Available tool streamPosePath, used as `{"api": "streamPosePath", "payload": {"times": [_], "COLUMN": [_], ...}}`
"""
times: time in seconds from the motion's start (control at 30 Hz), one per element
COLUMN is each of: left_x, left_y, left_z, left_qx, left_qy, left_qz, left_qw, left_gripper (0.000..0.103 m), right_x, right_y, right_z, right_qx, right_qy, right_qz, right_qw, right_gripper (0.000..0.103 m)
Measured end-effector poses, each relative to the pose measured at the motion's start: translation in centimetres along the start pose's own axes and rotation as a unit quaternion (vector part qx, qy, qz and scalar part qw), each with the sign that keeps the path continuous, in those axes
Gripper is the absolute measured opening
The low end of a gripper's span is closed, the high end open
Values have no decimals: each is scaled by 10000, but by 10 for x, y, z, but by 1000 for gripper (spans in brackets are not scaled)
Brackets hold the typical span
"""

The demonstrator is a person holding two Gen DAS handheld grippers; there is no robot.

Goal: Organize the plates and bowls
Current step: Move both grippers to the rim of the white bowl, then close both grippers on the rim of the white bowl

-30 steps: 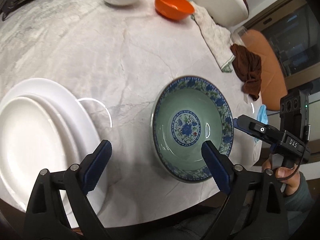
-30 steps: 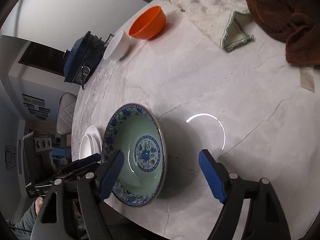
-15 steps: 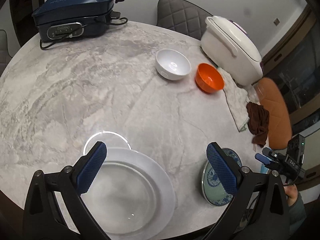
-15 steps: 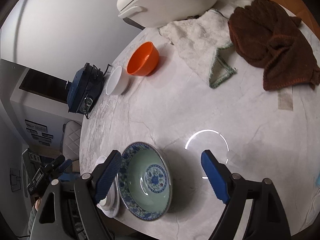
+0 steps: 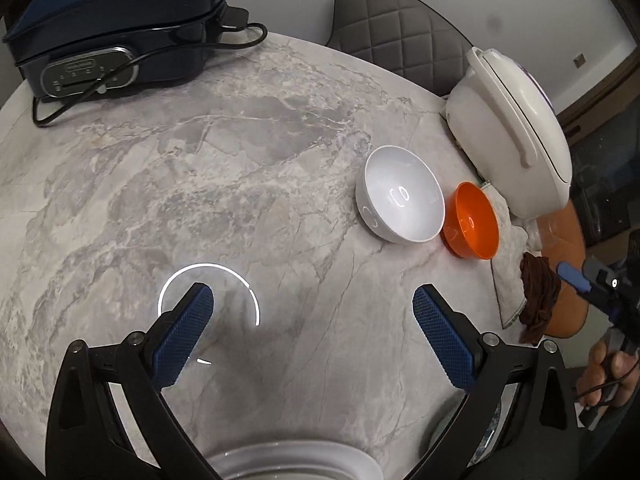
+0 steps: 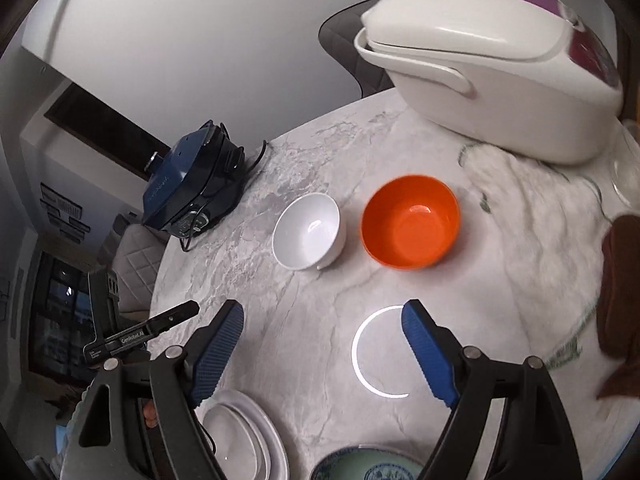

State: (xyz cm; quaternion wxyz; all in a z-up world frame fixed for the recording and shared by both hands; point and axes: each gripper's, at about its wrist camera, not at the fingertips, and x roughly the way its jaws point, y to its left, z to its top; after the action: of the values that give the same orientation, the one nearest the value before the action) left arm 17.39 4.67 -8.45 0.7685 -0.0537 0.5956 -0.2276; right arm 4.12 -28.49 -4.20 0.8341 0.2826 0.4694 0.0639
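Observation:
A white bowl (image 5: 402,194) and an orange bowl (image 5: 474,222) stand side by side on the marble table; both also show in the right wrist view, white bowl (image 6: 306,232), orange bowl (image 6: 410,226). Stacked white plates (image 6: 244,436) lie at the near edge, seen as a rim (image 5: 296,460) under my left gripper. The blue-patterned green bowl (image 6: 368,466) sits near them at the bottom edge. My left gripper (image 5: 312,332) is open and empty above the table. My right gripper (image 6: 322,350) is open and empty, short of the two bowls.
A white rice cooker (image 5: 516,136) stands at the far right on a white towel (image 6: 532,216), with a brown cloth (image 5: 536,292) beside it. A dark blue electric cooker (image 5: 116,20) with its cord is at the far left. A grey chair (image 5: 400,36) stands behind the table (image 5: 200,184).
Both grippers have lifted and tilted up from the blue-patterned bowl and plates toward the far side; the white and orange bowls now sit mid-view. Both stayed open.

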Motion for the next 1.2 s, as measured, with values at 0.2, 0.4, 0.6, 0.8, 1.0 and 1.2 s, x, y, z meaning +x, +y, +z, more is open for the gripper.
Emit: {"api": "streamPosePath", "payload": {"times": [0.2,0.4,0.6,0.8,1.0,1.2], "left_x": [50,95,123,139,152,160], "left_y": [-13,-18,-23,-27,-32,-33], "left_z": [50,74,75,77,82,77], "left_qx": [349,418,549,590,550,504], "left_qy": [28,281,506,585,733,881], "left_qz": [0,128,91,47,-69,-157], "left_qw": [9994,9987,9972,9965,9958,9947], "left_gripper": [100,83,71,57,38,27], "right_x": [79,150,187,210,223,228], "right_y": [27,28,18,23,18,12], "right_z": [74,95,99,99,97,96], "right_qx": [-424,-671,-741,-1072,-1096,-1065], "right_qy": [615,1424,1903,2200,2326,2432], "right_qz": [-345,-618,-895,-1022,-1127,-1239], "right_qw": [9966,9856,9748,9642,9598,9561], "right_gripper": [63,51,49,39,20,20]}}
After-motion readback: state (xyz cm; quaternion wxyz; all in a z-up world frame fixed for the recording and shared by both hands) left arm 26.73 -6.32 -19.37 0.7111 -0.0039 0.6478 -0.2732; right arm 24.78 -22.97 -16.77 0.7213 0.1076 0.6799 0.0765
